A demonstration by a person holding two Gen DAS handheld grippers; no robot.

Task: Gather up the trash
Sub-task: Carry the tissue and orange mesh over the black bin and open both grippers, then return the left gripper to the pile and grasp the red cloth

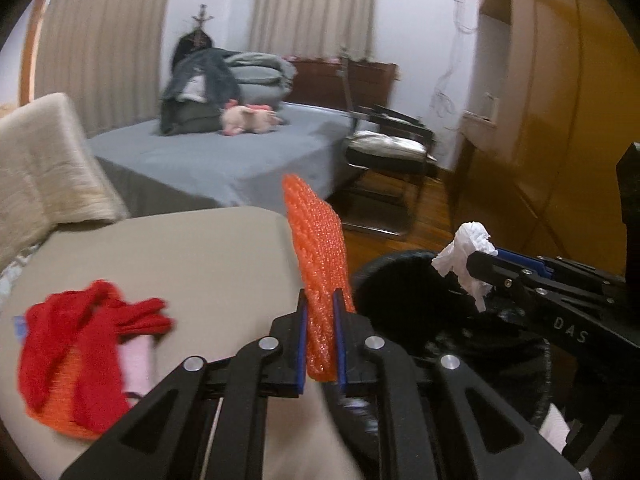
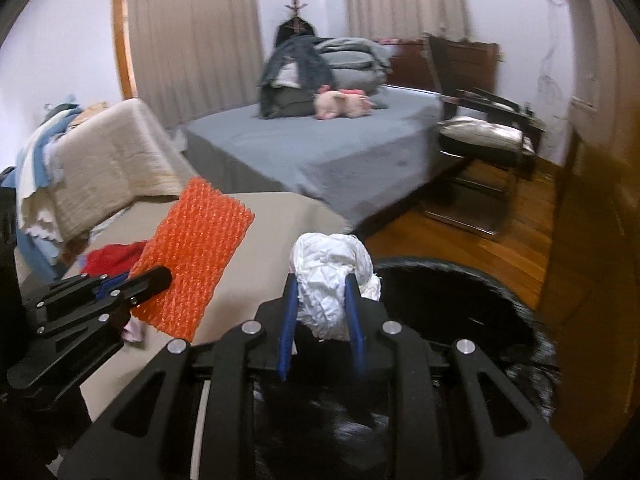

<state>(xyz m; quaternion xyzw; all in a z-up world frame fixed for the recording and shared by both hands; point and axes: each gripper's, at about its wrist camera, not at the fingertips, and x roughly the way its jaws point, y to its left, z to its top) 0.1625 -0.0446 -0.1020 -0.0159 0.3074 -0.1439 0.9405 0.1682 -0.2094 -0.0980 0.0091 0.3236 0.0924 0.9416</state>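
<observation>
My left gripper (image 1: 320,300) is shut on an orange bubble-wrap sheet (image 1: 316,248) that stands up between its blue pads, held at the beige surface's right edge. It also shows in the right wrist view (image 2: 196,264). My right gripper (image 2: 320,288) is shut on a crumpled white tissue (image 2: 332,280), held over the rim of a black bin (image 2: 460,304). In the left wrist view the tissue (image 1: 466,256) hangs over the same black bin (image 1: 404,292), to the right of the orange sheet.
A red cloth on orange mesh (image 1: 76,356) lies on the beige surface (image 1: 192,252). Behind are a grey bed (image 1: 208,156) with a pink plush toy (image 1: 248,118), a chair (image 1: 392,148), wooden floor and a wardrobe (image 1: 560,120) on the right.
</observation>
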